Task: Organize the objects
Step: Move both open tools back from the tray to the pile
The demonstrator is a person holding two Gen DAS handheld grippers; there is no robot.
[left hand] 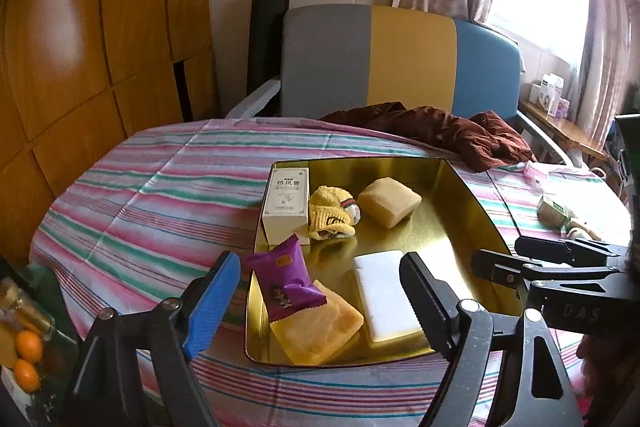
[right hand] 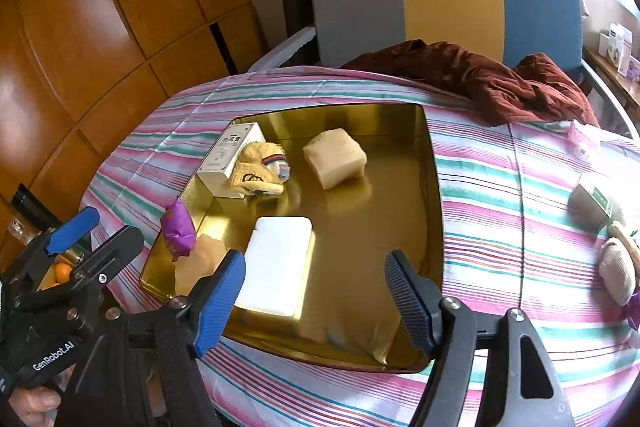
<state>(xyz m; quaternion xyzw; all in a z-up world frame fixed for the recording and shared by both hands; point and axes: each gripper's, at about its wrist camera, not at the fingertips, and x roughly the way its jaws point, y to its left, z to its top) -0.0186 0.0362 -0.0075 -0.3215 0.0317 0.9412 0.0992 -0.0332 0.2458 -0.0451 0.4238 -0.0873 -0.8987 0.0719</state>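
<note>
Striped tablecloth [right hand: 500, 187] under glossy gold tray [right hand: 400, 155]; soft yellow sock [right hand: 260, 171].

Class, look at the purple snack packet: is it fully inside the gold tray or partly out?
Partly out. The purple snack packet leans over the gold tray left rim, its lower end resting on the yellow sponge.

A tray [left hand: 476, 203] sits on the table [left hand: 140, 195] at the centre of the left wrist frame, holding a box [left hand: 285, 205] at its upper left, a sock [left hand: 330, 217] just right of the box, and a bun [left hand: 389, 201] further right. Lower in the tray, a snack packet [left hand: 285, 281] leans on a sponge [left hand: 320, 327], with a flat pad [left hand: 384, 295] to their right. Behind the table stands a chair [left hand: 400, 59], with a crumpled cloth [left hand: 448, 131] along the table's far edge.
</note>
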